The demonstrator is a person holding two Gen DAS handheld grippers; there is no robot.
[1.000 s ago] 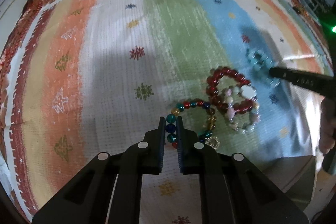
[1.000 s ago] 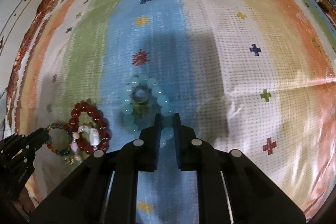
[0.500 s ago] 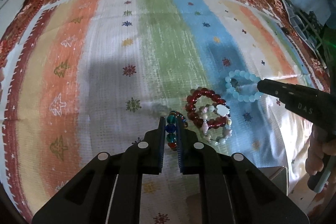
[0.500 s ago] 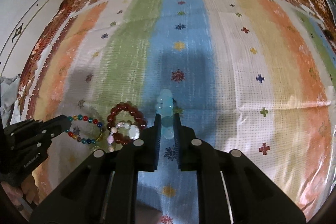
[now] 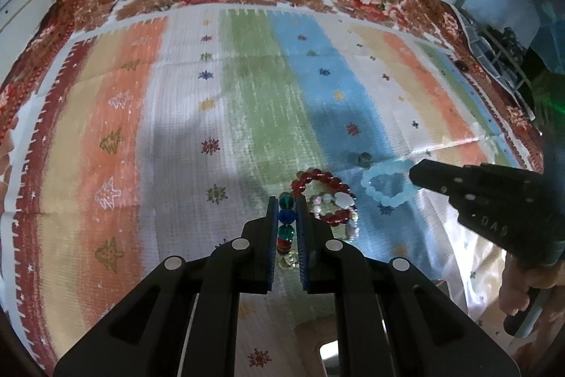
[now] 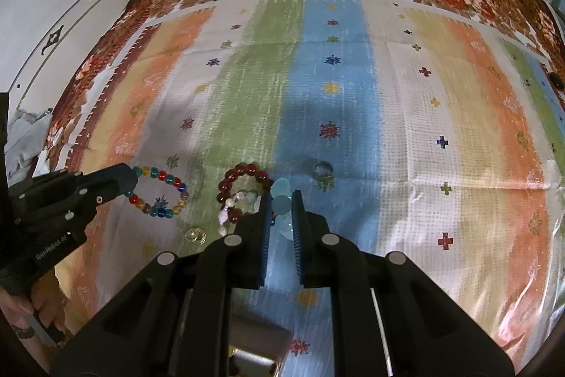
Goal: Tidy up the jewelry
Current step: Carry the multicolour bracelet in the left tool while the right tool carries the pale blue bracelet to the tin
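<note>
Between the jaws of the left gripper (image 5: 286,218), at the lower middle of the left wrist view, a multicoloured bead bracelet (image 5: 286,224) is pinched; the jaws are narrow and pressed on the beads, and the rest of the loop is seen in the right wrist view hanging open at the left of the frame. The grip is taken on one side of the loop only, probably so that the bracelet can dangle freely and be carried without tangling with the others. The right gripper (image 6: 282,211) is closed in the same narrow way on a pale blue bead bracelet (image 6: 281,200), which appears as a full ring at the right of the left wrist view, held clear of the cloth. Just beside both grippers, a dark red bracelet (image 5: 319,179) and a pale mixed bracelet (image 5: 335,205) (the two overlap each other) are left lying on the striped cloth (image 5: 247,101), near the middle of both frames. A ring with a clear stone (image 6: 322,169) lies on the blue stripe a little above the right jaws, and a second small clear ring (image 6: 195,234) lies at the lower left of that view. At the bottom edge a box-like container (image 6: 254,352) is partly seen; it is judged to be the place meant for the jewelry, but this cannot be told surely.
</note>
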